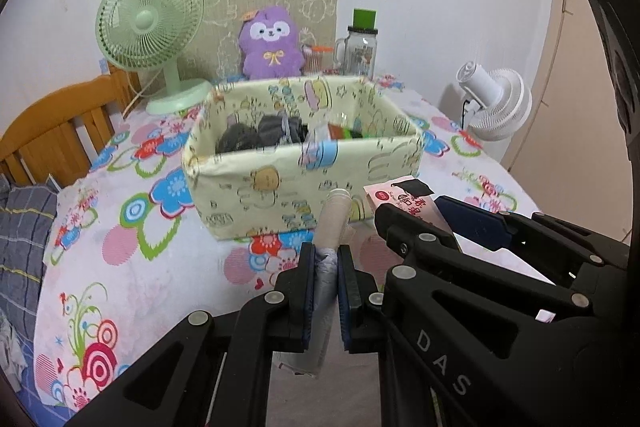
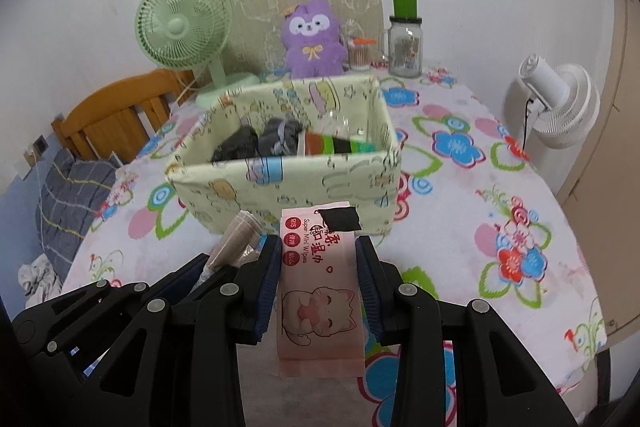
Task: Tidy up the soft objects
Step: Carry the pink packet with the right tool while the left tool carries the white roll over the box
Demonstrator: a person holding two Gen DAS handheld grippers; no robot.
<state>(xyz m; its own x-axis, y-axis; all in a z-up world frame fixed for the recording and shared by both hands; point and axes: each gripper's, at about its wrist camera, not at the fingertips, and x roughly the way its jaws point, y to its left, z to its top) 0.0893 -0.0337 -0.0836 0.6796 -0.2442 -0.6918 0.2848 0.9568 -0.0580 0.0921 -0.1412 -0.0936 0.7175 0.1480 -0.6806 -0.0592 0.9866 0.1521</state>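
A pale yellow fabric basket (image 1: 280, 183) with cartoon prints stands mid-table; it also shows in the right wrist view (image 2: 280, 183). Inside lie dark rolled socks (image 2: 256, 143) and a green-striped packet (image 2: 340, 145). My left gripper (image 1: 325, 283) is shut on a beige and grey roll of soft material (image 1: 334, 219), held in front of the basket. My right gripper (image 2: 318, 267) is shut on a pink pack of wet wipes (image 2: 318, 287) with a cat drawing, just before the basket's front wall. The right gripper also shows in the left wrist view (image 1: 424, 223), beside the left one.
A green desk fan (image 1: 150, 27), a purple plush toy (image 1: 272, 43) and a glass jar with green lid (image 1: 360, 47) stand at the table's back. A white fan (image 1: 496, 103) stands off the right edge. A wooden bed frame (image 1: 60, 131) is on the left.
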